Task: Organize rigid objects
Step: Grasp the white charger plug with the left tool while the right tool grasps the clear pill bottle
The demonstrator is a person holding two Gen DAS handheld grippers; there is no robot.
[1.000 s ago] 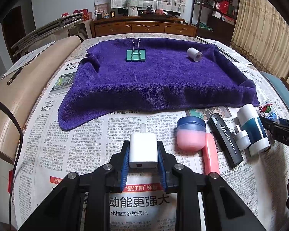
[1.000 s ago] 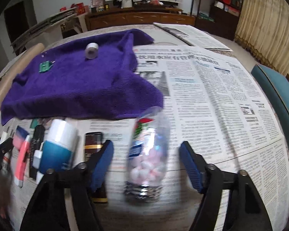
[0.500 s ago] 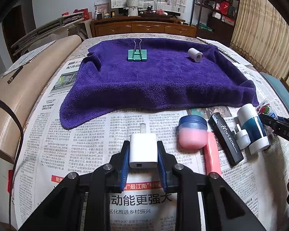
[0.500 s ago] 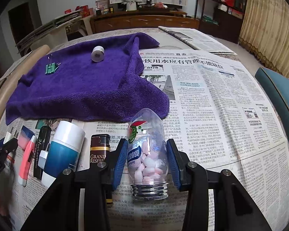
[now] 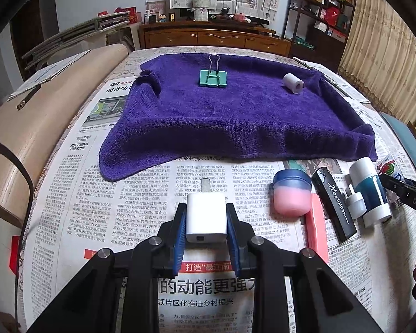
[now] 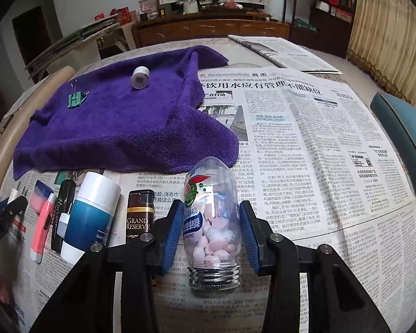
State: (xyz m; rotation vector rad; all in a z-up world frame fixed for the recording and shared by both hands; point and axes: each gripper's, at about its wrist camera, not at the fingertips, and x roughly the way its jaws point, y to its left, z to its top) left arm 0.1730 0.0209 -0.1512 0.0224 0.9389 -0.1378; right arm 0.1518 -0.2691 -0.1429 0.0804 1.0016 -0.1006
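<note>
My left gripper [image 5: 205, 223] is shut on a white charger plug [image 5: 206, 217], low over the newspaper. To its right lies a row: a pink jar with a blue lid [image 5: 291, 195], a pink tube [image 5: 316, 226], a black lighter [image 5: 334, 204], a small white plug [image 5: 354, 202] and a white and teal stick [image 5: 370, 191]. My right gripper [image 6: 211, 223] has its blue pads against a clear candy bottle [image 6: 212, 216], cap toward me. A brown lighter [image 6: 138, 216] lies left of it, beside the white and teal stick [image 6: 90, 212].
A purple towel [image 5: 235, 119] covers the far middle of the table, with a green binder clip [image 5: 213, 77] and a white tape roll [image 5: 293, 83] on it. Newspaper [image 6: 319, 144] covers the table. A tan chair back [image 5: 27, 127] stands at the left, a teal chair [image 6: 402, 122] at the right.
My right gripper closed from wide open onto the candy bottle. My left gripper, holding the charger plug, drew back slightly from the towel.
</note>
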